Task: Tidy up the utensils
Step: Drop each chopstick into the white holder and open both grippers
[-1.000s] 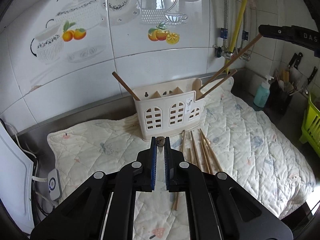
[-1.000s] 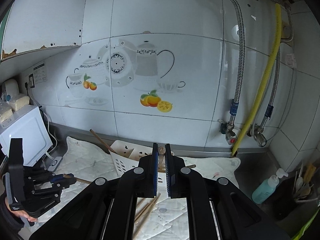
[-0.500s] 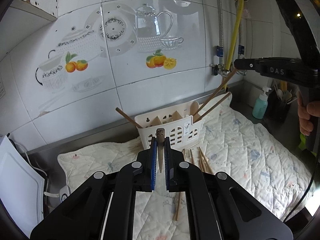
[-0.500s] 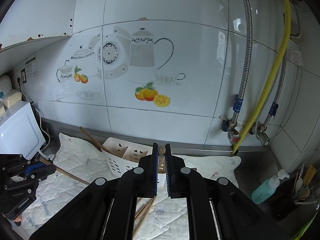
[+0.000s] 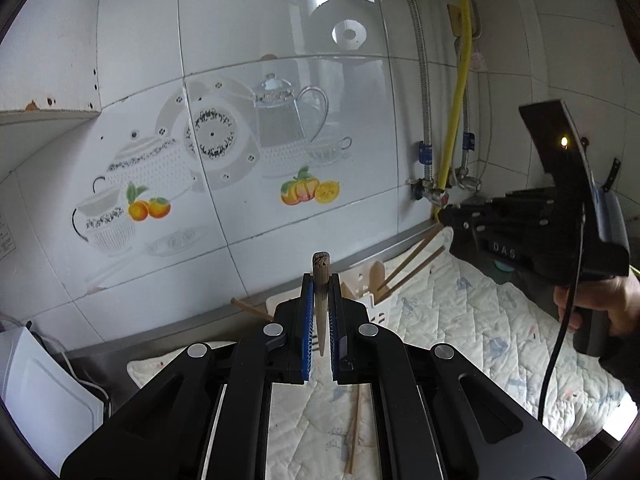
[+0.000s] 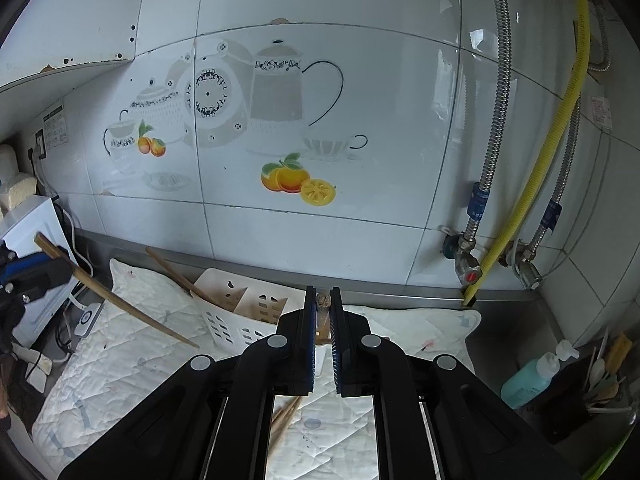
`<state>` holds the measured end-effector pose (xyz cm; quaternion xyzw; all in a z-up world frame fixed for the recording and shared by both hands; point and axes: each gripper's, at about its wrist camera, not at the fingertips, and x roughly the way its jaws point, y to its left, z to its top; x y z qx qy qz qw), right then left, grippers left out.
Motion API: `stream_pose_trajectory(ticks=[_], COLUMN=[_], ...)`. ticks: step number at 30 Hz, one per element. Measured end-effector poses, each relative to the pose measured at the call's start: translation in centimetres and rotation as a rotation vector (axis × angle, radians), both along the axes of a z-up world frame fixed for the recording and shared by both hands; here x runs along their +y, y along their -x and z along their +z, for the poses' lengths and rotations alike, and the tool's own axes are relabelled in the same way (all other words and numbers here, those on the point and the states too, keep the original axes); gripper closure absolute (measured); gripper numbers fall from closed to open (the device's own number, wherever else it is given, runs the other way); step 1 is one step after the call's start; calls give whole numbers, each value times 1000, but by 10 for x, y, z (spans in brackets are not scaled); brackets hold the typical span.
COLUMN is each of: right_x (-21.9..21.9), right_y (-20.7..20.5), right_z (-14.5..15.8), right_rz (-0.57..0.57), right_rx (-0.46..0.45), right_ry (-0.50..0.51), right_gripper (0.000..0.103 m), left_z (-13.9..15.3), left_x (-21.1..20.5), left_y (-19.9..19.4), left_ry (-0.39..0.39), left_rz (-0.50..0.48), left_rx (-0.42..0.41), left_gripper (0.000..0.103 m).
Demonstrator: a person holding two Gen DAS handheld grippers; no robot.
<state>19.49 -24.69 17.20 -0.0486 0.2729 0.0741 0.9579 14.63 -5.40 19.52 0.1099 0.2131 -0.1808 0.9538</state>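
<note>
**Both claws clamped on chopsticks above the caddy**

The left gripper is clamped on a wooden chopstick, whose blunt end sticks up past the fingertips at 12 o'clock; seen from the right wrist, that same stick slants from the claw at 9 o'clock down toward the mat, its tip in the air.

The right gripper is likewise pinched on a chopstick, with only the stub end showing between its pads. In the left view that stick runs from the right claw at 3 o'clock down into the caddy, beside a second stick and a wooden spoon standing there.

The white slotted caddy sits on the quilted mat near the tiled wall. One more stick leans out of its far-left compartment toward 10 o'clock. Loose chopsticks lie flat on the mat at 6 o'clock, below the right claw.

A hand grips the right tool's handle. A soap bottle stands at 4 o'clock.
</note>
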Motion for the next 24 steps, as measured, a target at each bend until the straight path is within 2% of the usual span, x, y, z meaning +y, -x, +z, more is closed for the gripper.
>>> stream_pose_trajectory(ticks=[7, 12, 16, 24], right_x=[3, 7, 5, 3], right_y=[-3, -5, -12, -23], right_z=[2, 3, 1, -2], right_rz=[12, 29, 25, 24], right_rx=[-3, -6, 3, 19], right_ry=[11, 26, 29, 32], right_gripper=[96, 96, 96, 96], left_z=[41, 56, 50, 17], left_x=[0, 0, -3, -2], left_y=[-12, -31, -49, -94], left_ry=[27, 55, 39, 33], left_rz=[0, 10, 34, 90], left_rx=[-71, -82, -67, 14], left_gripper=[98, 98, 98, 98])
